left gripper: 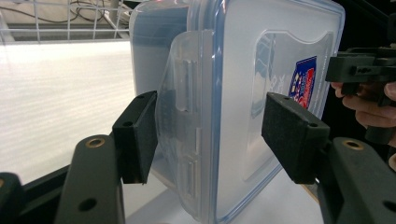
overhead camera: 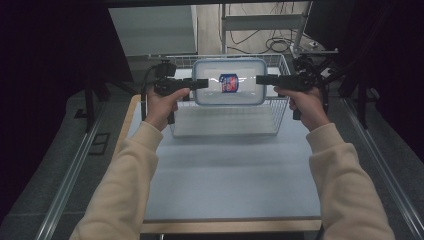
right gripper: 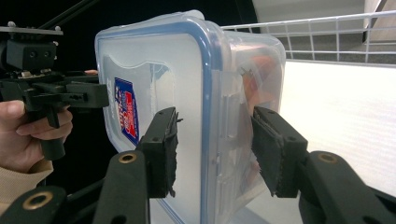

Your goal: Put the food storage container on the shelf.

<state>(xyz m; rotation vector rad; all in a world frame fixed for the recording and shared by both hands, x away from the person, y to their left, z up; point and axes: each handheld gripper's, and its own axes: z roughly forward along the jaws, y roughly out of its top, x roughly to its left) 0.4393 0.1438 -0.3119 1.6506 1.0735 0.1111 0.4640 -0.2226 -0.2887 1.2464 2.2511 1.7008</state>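
Clear plastic container with blue-rimmed lid held off the bench between two grippers, above a wire basket.

Left gripper takes the container's left end: in the left gripper view its fingers straddle the side latch flap, one pad against the body wall, the other over the lid face; whether that pad presses cannot be told. Right gripper takes the opposite end: in the right gripper view its fingers pinch the lidded edge, one pad on the lid, one on the body. Container lid faces up in the high view, blue and red label at centre. Pale bench lies below.
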